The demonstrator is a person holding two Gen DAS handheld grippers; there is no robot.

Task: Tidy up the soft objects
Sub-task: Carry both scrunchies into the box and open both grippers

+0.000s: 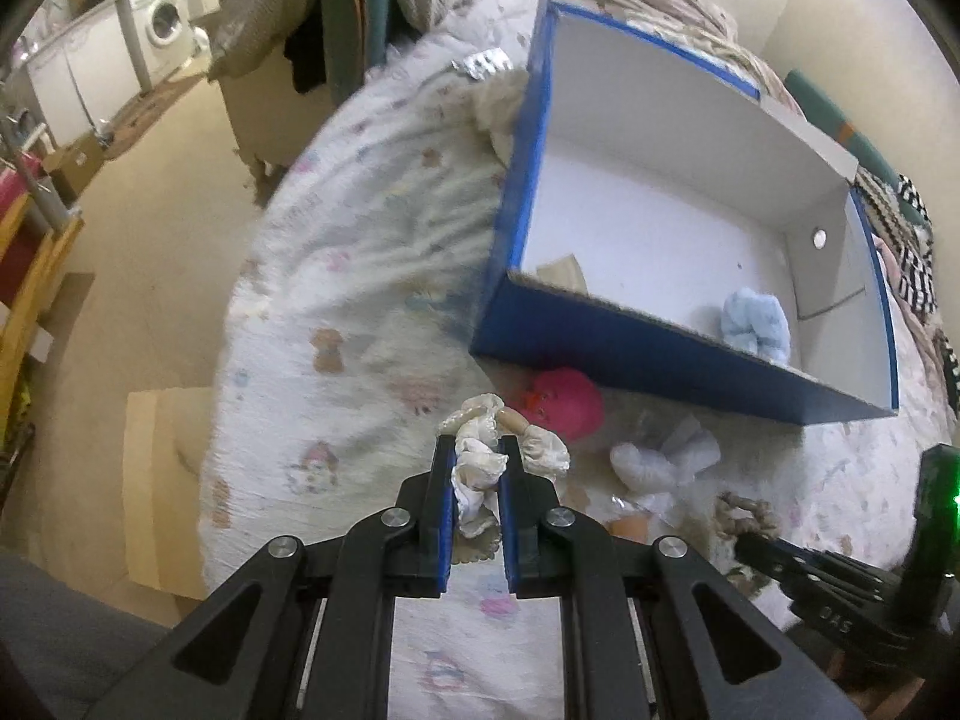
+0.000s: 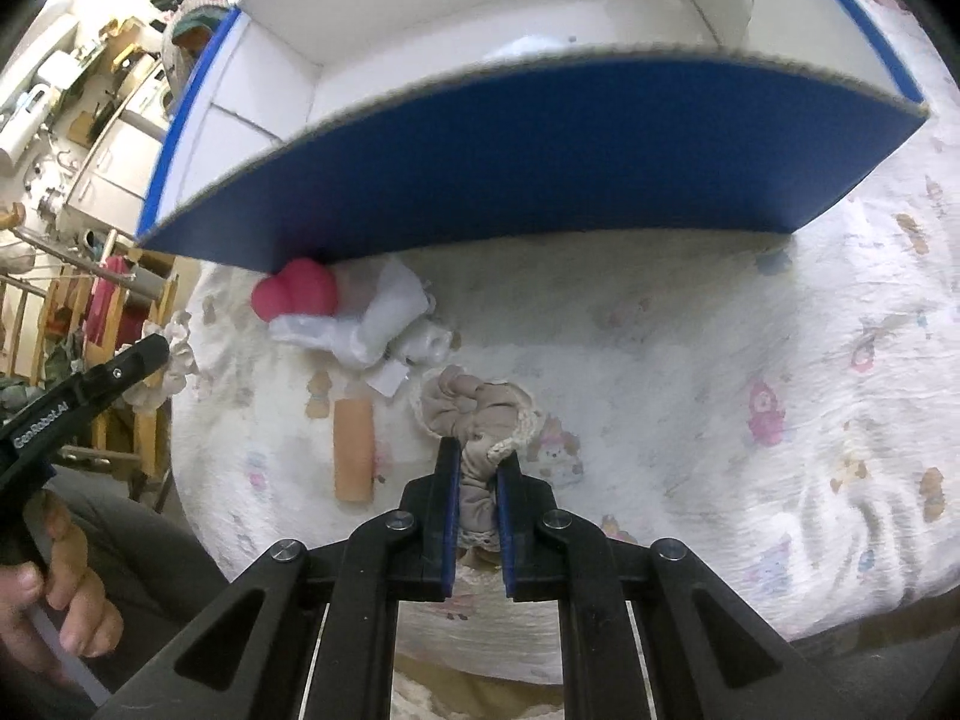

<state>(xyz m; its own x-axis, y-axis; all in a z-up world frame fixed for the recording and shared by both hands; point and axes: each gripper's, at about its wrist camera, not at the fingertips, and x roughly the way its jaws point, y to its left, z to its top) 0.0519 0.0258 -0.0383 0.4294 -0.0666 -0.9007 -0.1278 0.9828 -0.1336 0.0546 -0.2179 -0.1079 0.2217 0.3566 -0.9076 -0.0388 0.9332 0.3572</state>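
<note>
My left gripper (image 1: 478, 444) is shut on a cream satin scrunchie (image 1: 480, 468), which hangs just above the bedspread. In front of it stands a blue box (image 1: 660, 354) with a white inside, holding a pale blue fluffy piece (image 1: 756, 324) and a beige item (image 1: 564, 276). A pink soft toy (image 1: 567, 399) and a white cloth bundle (image 1: 660, 459) lie against the box's near wall. My right gripper (image 2: 479, 450) is shut on a taupe scrunchie (image 2: 474, 408) that rests on the bed. To its left lie a peach cylinder (image 2: 354, 450), the white cloth bundle (image 2: 372, 330) and the pink soft toy (image 2: 297, 294).
A white patterned bedspread (image 1: 336, 360) covers the bed, whose edge drops to the floor at the left. A blister pack (image 1: 483, 63) lies beyond the box. Cardboard (image 1: 162, 480) lies on the floor. A hand (image 2: 66, 588) holds the left gripper's handle.
</note>
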